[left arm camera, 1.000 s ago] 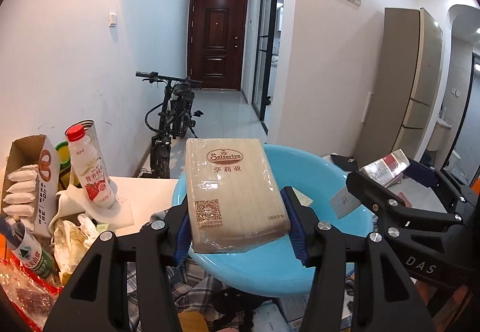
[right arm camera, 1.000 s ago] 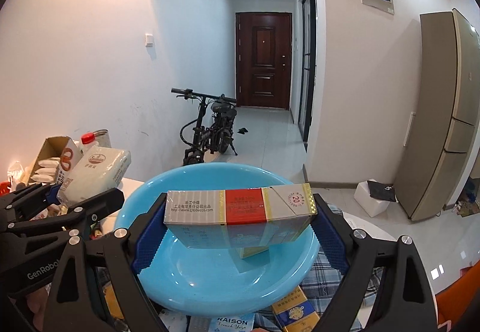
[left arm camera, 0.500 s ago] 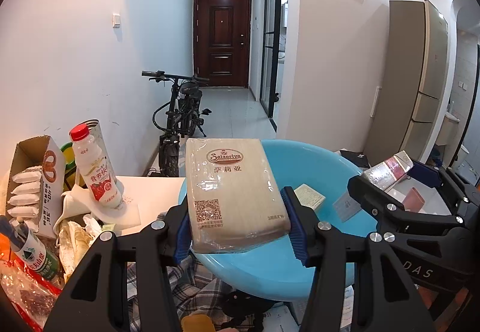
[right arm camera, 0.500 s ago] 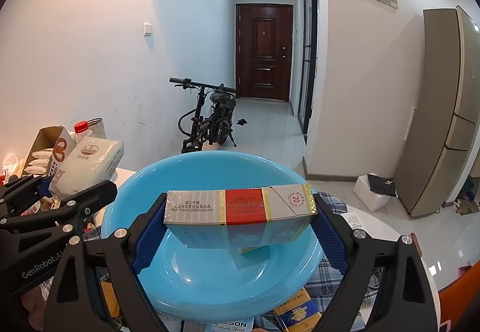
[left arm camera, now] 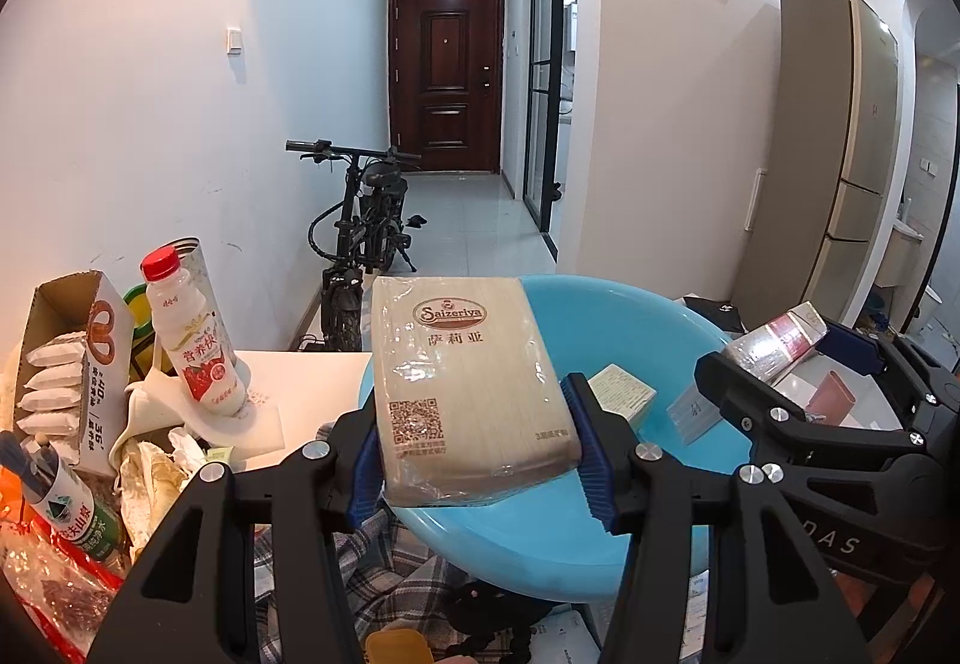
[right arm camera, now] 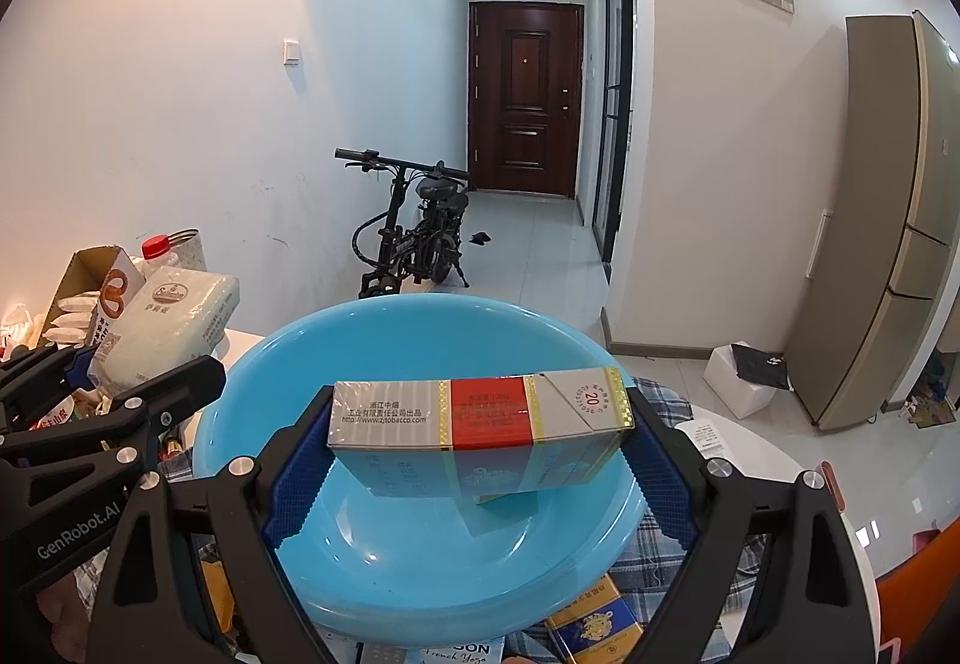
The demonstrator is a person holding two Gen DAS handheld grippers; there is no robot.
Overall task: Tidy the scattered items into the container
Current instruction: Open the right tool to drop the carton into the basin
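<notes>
While both hands hang over it, the blue basin [right arm camera: 420, 562] is the landmark: a wide, smooth plastic bowl resting on a checked cloth [right arm camera: 666, 544], rigid and light by the look of it, with a small box [left arm camera: 621, 392] already lying inside.

Over the basin's near left rim, the left gripper [left arm camera: 474, 460] has its jaws clamped on the sides of a film-wrapped napkin pack [left arm camera: 465, 382]. It looks soft and light, so the pads probably sink in a little; the glossy film could slide, and a hold across the thick middle, as here, seems safest.

Above the basin's centre, the right gripper [right arm camera: 477, 469] has its jaws set wide and pressed on the two short ends of a cigarette carton [right arm camera: 480, 412]. This one reads as stiff card under slick cellophane, light but easily dented at the corners; end-to-end pressure suits it, kept gentle.

Loose packs [right arm camera: 591, 628] lie at the basin's near edge, flat and thin, likely needing an edge pinch.
</notes>
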